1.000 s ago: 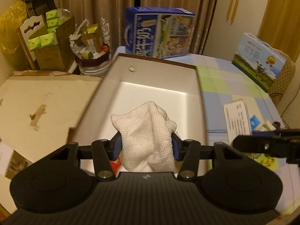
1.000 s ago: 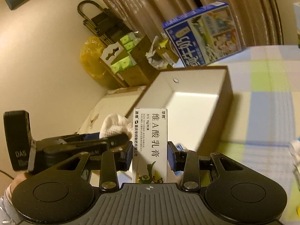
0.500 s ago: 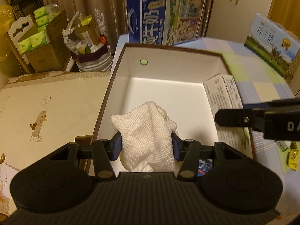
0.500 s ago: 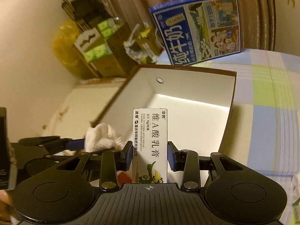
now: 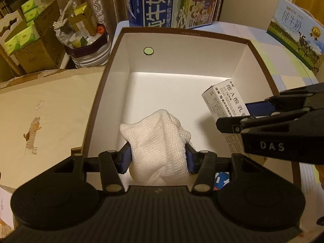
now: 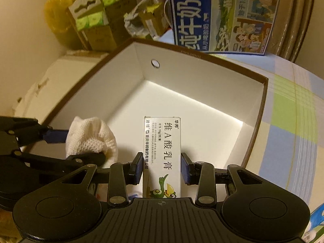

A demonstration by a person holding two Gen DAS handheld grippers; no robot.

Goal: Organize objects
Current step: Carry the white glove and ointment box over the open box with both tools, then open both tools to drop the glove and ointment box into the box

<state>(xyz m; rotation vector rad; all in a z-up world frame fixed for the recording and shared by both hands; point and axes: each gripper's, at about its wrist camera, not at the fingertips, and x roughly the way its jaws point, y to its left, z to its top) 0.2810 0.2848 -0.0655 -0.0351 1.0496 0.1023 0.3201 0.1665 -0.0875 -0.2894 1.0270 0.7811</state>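
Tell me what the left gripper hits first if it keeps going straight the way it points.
Probably the bare white floor of the box: the left gripper, shut on the cloth, points down into it. Depth is uncertain.

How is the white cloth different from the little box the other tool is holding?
The cloth is soft, bunched and knitted; the box is stiff, flat-sided and straight-edged. The cloth is plain white; the box has printed writing and a cartoon bird. The left tool holds the cloth, the right tool the box. Both hang over the open carton.
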